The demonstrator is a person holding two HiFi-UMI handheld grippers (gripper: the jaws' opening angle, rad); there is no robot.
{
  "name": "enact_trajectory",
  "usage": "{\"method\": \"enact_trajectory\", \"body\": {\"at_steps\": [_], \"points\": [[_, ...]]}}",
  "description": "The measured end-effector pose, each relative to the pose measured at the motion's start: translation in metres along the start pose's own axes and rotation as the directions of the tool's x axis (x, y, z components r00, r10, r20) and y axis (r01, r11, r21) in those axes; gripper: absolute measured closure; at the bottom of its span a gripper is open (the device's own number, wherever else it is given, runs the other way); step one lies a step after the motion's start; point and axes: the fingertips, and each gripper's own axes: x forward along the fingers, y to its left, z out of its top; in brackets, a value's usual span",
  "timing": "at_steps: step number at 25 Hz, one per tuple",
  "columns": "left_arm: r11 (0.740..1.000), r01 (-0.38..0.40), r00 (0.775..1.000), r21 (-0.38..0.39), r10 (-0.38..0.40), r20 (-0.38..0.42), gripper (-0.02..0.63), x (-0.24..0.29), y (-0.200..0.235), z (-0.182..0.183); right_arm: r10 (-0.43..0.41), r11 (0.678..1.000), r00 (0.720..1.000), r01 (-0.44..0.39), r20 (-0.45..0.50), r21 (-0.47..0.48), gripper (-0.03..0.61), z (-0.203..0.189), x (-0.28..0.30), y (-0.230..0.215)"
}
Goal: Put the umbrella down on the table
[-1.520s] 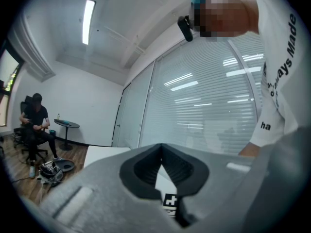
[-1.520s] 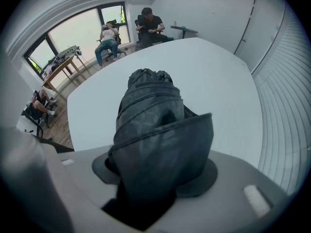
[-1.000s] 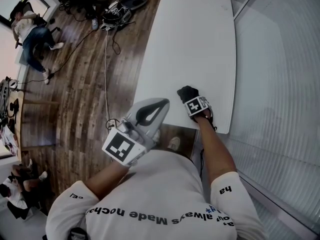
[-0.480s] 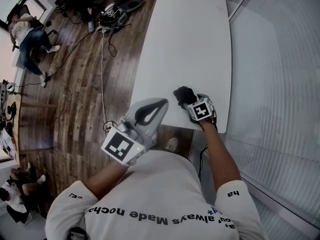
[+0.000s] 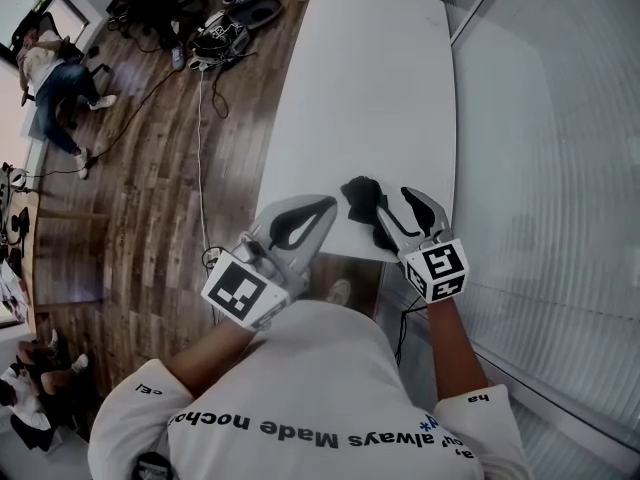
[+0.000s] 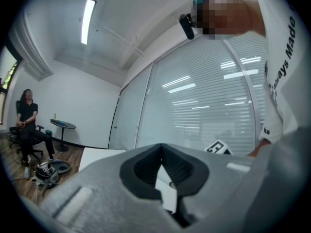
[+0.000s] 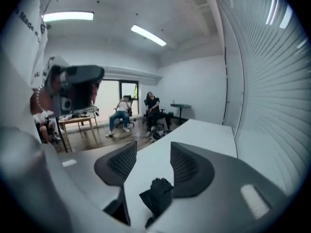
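Observation:
The black folded umbrella [image 5: 360, 199] lies on the white table [image 5: 370, 88] near its front edge. My right gripper [image 5: 392, 201] hangs above and just right of it, apart from it. Its jaws are closing and nothing is between them. In the right gripper view the umbrella [image 7: 156, 195] shows below the spread jaws [image 7: 153, 154], resting on the table [image 7: 204, 135]. My left gripper [image 5: 328, 204] hovers over the table's front left corner, shut and empty. The left gripper view shows its jaws [image 6: 161, 148] meeting at the tips.
A glass wall with blinds [image 5: 540, 168] runs along the table's right side. Wooden floor [image 5: 150, 168] with cables and a black bag [image 5: 220, 33] lies to the left. Seated people [image 5: 55, 68] are far off at the left.
My right gripper has let go of the umbrella and risen away from the table, tilting up. The umbrella stays on the table. The left gripper has not moved.

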Motion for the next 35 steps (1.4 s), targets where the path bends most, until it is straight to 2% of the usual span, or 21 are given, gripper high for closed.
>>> {"method": "enact_trajectory", "body": {"at_steps": [5,10,20,35], "points": [[1.0,0.018,1.0,0.012,-0.019,0.025,0.612,0.002,-0.009,0.016,-0.014,1.0,0.976,0.014,0.219,0.001,0.408,0.073,-0.056,0.027],[0.999,0.028,0.999,0.026,-0.029,0.035,0.611,0.005,-0.017,0.019,-0.049,0.999,0.945,0.043,0.324,0.024,0.449,0.108,-0.097,0.041],[0.999,0.043,0.998,0.023,-0.044,0.052,0.611,0.012,-0.027,0.03,-0.084,0.996,0.926,0.066,0.369,0.061,0.508,0.128,-0.122,0.052],[0.999,0.048,0.997,0.023,-0.049,0.067,0.611,-0.004,-0.034,0.039,-0.097,0.995,0.92,0.078,0.38,0.065,0.518,0.133,-0.128,0.069]]}}
